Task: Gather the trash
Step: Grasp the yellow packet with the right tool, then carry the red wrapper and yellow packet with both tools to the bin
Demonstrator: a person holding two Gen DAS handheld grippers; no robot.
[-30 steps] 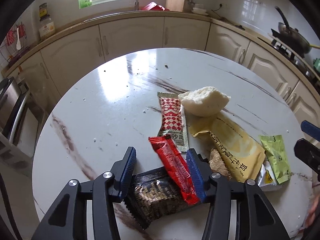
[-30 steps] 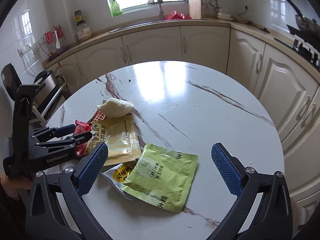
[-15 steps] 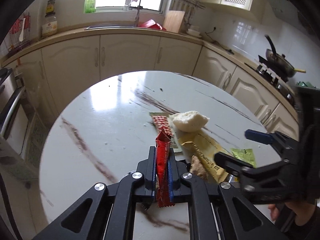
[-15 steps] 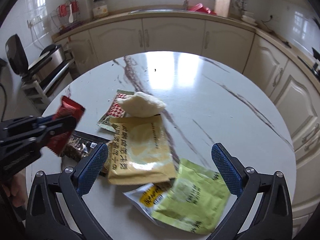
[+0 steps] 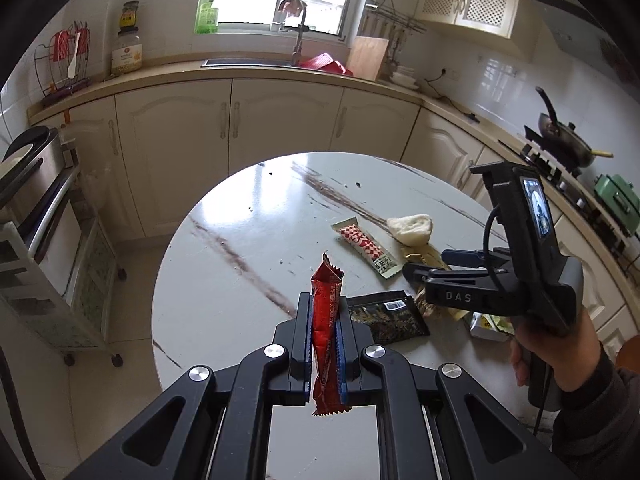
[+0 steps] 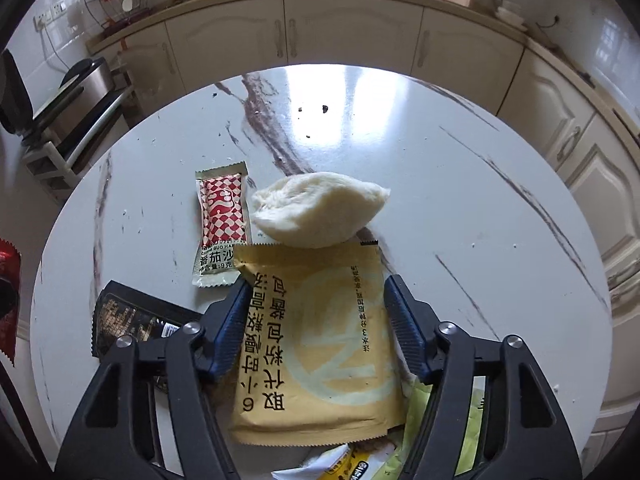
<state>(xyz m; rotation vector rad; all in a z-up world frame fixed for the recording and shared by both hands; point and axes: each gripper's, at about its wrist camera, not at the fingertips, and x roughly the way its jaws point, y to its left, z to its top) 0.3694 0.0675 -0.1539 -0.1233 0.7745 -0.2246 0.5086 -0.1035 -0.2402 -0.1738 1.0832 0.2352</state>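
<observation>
A: How much room is there on the round marble table (image 6: 460,184)?

B: Plenty. From 9 o'clock round to 3 o'clock its top is bare apart from a few crumbs. The litter sits bunched toward 6 o'clock in the right wrist view. Cabinets (image 5: 280,120) curve behind the far edge.

A: Where is the left gripper (image 5: 325,332)?

B: Lifted off the table, clamped tight on a red wrapper (image 5: 327,320). The wrapper stands upright between the blue pads, poking out above and below them.

A: And the right gripper (image 6: 316,320)?

B: Low over the yellow packet (image 6: 320,344). Its jaws are closing, one finger at either long edge of the packet, which lies flat between them. Whether the pads touch it yet I cannot tell.

A: What lies around it?

B: A white bun (image 6: 316,208) at 12 o'clock, resting on the packet's top edge. A red-checked sauce sachet (image 6: 222,224) at 11 o'clock, a black wrapper (image 6: 132,320) at 9 o'clock, and a green packet (image 6: 416,412) at 5 o'clock, tucked partly beneath.

A: Any writing?

B: Large black Chinese characters and a "6" on the yellow packet. The right gripper's body reads "DAS".
</observation>
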